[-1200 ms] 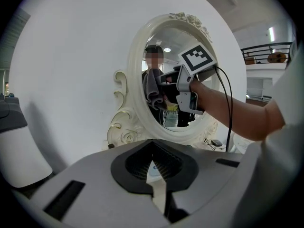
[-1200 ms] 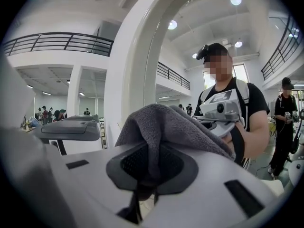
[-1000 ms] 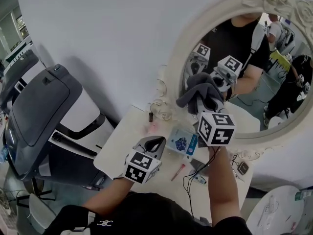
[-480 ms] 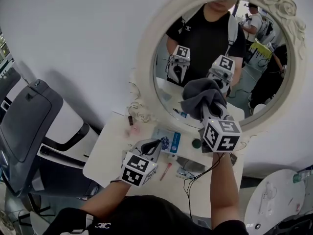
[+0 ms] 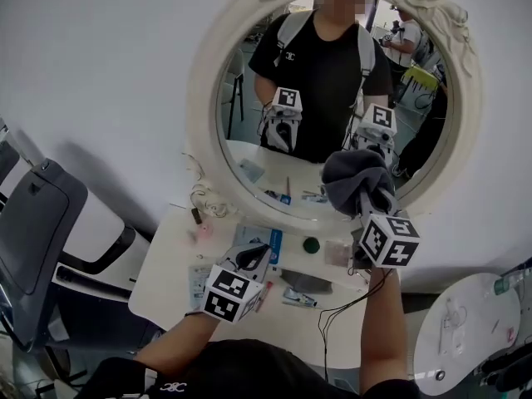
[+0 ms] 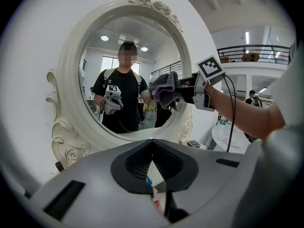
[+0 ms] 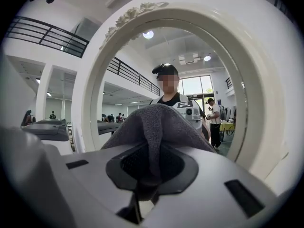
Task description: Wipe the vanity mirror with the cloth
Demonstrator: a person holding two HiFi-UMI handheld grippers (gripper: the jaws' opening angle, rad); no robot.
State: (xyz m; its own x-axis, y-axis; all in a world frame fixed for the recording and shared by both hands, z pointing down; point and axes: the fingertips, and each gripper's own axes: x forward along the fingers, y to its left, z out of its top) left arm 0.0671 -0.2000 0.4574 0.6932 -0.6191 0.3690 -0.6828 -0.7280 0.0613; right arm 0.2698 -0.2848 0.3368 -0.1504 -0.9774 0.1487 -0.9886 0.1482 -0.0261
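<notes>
Right gripper (image 5: pixel 364 202): jaws clamped on a fold of the grey cloth (image 5: pixel 356 179), which bunches out ahead of the tips
Cloth position: raised in front of the lower right part of the vanity mirror (image 5: pixel 249 106), close to the inner edge of its white frame (image 5: pixel 204 98); no view settles whether it touches the glass
Left gripper (image 5: pixel 252 258): jaws together with nothing between them, held low over the vanity table (image 5: pixel 162 277) (idle, by the look of it)
Table: small toiletries lie scattered under the mirror, well below the cloth
Step in hand: probably bringing the cloth onto the glass, or the very start of a wipe
Next move: needs the bunched cloth pressed flat to the glass and swept across it, with only fabric, not the hard jaw tips, meeting the surface
</notes>
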